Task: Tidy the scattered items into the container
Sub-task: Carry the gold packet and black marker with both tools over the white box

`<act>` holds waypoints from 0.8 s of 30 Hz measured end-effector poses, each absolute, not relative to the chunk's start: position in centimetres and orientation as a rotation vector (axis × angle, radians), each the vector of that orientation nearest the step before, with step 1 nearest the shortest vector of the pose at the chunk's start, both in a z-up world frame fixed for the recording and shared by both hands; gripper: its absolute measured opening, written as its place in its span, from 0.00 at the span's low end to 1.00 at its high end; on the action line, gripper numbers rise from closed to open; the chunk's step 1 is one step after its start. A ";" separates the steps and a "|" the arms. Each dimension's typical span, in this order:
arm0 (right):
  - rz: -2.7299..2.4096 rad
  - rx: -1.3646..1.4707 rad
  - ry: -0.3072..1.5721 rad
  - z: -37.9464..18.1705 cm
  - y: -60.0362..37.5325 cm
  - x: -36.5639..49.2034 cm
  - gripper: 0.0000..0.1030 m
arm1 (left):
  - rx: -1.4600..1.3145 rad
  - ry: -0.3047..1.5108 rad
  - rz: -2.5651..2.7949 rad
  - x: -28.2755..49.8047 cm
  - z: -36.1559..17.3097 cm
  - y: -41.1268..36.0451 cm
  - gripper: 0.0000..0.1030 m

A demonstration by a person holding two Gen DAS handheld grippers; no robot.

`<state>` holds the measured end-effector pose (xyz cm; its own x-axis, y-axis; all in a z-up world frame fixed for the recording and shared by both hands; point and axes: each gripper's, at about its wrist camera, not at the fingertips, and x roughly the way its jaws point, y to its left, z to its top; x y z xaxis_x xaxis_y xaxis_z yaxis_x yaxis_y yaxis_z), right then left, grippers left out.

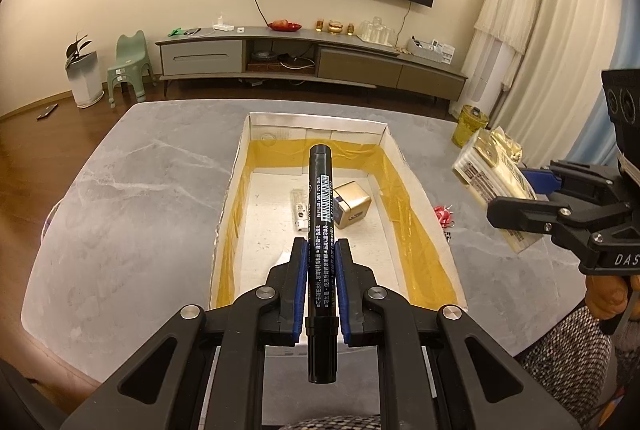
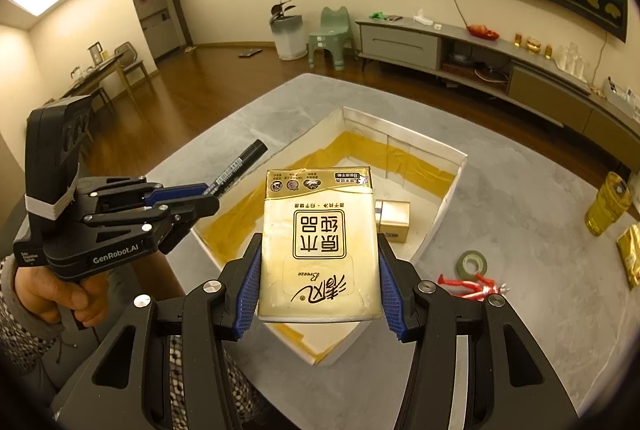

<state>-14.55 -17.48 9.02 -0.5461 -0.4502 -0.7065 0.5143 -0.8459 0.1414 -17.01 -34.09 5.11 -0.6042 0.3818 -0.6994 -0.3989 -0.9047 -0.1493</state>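
Left claw [image 1: 322, 250]: clamped on slim black marker [image 1: 321, 190]. Right claw [image 2: 318, 270]: gripping glossy tissue pack [image 2: 318, 242]. White cardboard box [image 1: 416, 190], yellow-taped; grey marbled counter [image 1: 120, 198].

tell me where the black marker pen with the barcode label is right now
The black marker pen is clamped in the left gripper, held in the air above the near end of the open white cardboard box; the right wrist view shows it left of the box.
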 end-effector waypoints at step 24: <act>-2.318 1.158 0.108 7.6 -19.4 -23.5 0.53 | -1.251 0.158 2.384 -25.4 3.0 -31.7 0.14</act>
<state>-23.55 -19.38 7.62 -0.4838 -0.4311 -0.7617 0.5002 -0.8503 0.1635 -25.35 -31.67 3.03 -0.4932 0.3285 -0.8055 -0.4319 -0.8962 -0.1011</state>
